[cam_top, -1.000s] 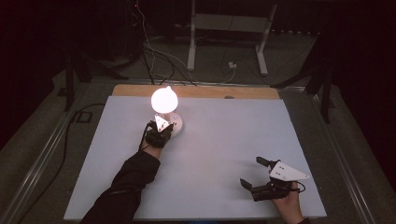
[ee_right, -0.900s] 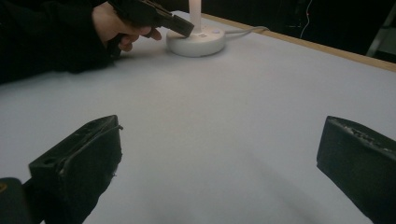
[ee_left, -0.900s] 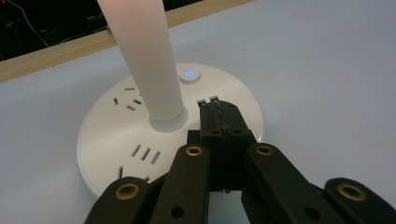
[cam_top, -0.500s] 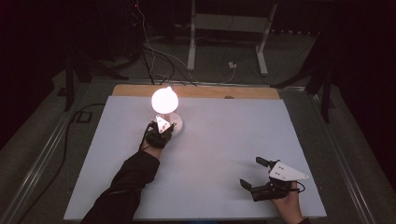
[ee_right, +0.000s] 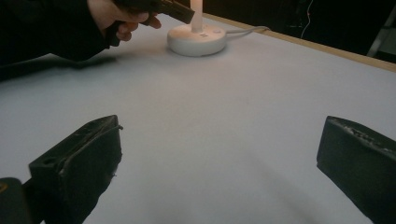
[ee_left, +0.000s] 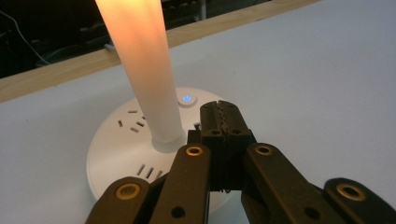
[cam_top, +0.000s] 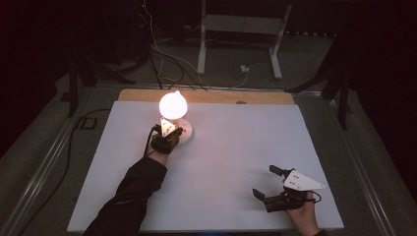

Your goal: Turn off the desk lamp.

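Observation:
A lit lamp (cam_top: 173, 104) glows orange on a round white base (cam_top: 186, 132) at the back left of the white table. In the left gripper view the base (ee_left: 116, 149) has socket slots and a small button (ee_left: 187, 98) lit blue beside the glowing stem (ee_left: 140, 60). My left gripper (ee_left: 223, 116) is shut with nothing between its jaws. Its tips sit over the base just short of the button; I cannot tell whether they touch it. My right gripper (cam_top: 264, 182) rests near the front right of the table, jaws wide open and empty (ee_right: 219, 149).
A wooden strip (cam_top: 265, 97) runs along the table's far edge. A cable (ee_right: 254, 30) leaves the lamp base (ee_right: 196, 39) toward that edge. Beyond the table, cables and a white stand (cam_top: 241, 29) lie on the dark floor. A dark sleeve (cam_top: 133, 191) crosses the front left.

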`<state>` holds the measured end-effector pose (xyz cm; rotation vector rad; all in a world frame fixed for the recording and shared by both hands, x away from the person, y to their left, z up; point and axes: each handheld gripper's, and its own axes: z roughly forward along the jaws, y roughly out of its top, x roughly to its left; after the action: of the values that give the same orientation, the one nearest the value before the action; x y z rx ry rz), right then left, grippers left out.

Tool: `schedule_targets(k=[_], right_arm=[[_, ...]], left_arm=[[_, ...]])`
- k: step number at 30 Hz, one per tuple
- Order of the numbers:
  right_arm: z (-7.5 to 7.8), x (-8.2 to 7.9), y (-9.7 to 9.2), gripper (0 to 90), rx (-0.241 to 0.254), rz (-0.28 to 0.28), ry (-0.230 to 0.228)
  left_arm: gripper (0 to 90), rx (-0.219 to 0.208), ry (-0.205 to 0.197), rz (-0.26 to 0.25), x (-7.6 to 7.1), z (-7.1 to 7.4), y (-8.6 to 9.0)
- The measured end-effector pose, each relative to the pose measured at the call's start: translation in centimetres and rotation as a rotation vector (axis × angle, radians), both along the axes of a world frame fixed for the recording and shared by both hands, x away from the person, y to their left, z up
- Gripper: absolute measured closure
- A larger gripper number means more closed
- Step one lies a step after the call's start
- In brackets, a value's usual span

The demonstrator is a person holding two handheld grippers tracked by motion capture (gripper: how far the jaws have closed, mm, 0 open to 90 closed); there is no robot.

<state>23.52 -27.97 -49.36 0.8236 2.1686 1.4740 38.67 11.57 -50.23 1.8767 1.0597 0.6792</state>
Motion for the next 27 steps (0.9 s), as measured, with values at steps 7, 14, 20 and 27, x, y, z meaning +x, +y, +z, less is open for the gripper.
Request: schedule_targets(k=[7, 14, 20, 27], right_arm=[[0.0, 0.0, 0.0, 0.0, 0.003, -0.002, 0.001], [0.0, 0.0, 0.0, 0.0, 0.000, -0.001, 0.001], [0.0, 0.0, 0.0, 0.0, 0.000, -0.001, 0.002], [-0.1, 0.1, 0.0, 0.0, 0.002, -0.001, 0.004]], left_arm=[[90.0, 0.004, 0.006, -0.002, 0.1, -0.3, -0.1], [90.0, 0.011, 0.017, -0.004, 0.2, -0.6, 0.0], [90.0, 0.013, 0.033, 0.000, 0.3, -1.0, 0.1], [90.0, 0.015, 0.042, -0.001, 0.4, -1.3, 0.1]])
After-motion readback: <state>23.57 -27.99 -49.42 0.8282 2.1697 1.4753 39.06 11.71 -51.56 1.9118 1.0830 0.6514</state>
